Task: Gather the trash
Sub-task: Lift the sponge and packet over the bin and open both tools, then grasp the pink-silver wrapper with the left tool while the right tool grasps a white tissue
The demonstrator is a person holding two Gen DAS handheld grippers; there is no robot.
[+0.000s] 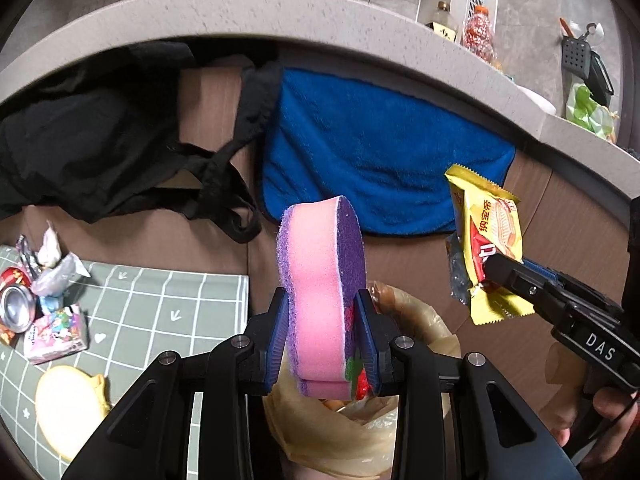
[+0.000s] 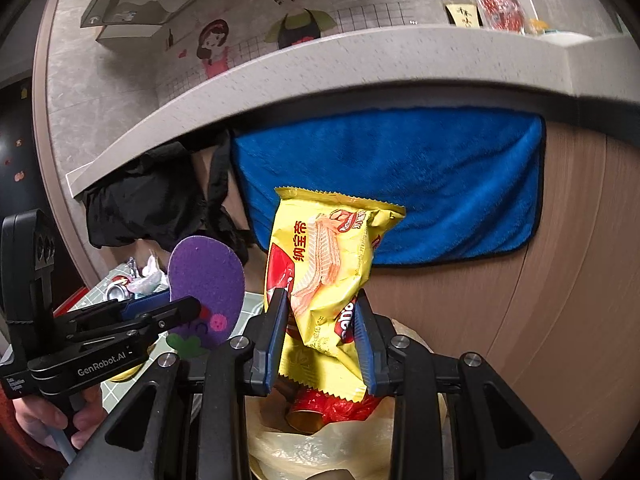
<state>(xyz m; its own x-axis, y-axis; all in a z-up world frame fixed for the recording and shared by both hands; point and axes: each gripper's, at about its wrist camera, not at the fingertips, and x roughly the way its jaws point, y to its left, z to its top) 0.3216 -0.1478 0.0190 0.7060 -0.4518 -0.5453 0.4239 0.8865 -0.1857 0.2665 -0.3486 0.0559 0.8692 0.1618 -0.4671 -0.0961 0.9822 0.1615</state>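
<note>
A blue towel (image 1: 376, 152) hangs beside black cloth (image 1: 92, 140) under the counter (image 1: 248, 12).

Left wrist view: mounted behind its own fingers, angled downward, close over the pale trash bag (image 1: 340, 432), facing the counter edge (image 1: 280, 12) and blue towel (image 1: 380, 152). Right wrist view: same mounting, same facing — counter edge (image 2: 360, 64), blue towel (image 2: 420, 176), pale trash bag (image 2: 320, 448). Shared field: each view catches the other gripper at its side — right gripper (image 1: 486, 268), left gripper (image 2: 176, 304).

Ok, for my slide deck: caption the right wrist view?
Right gripper holds a yellow wafer wrapper above the open trash bag.
</note>
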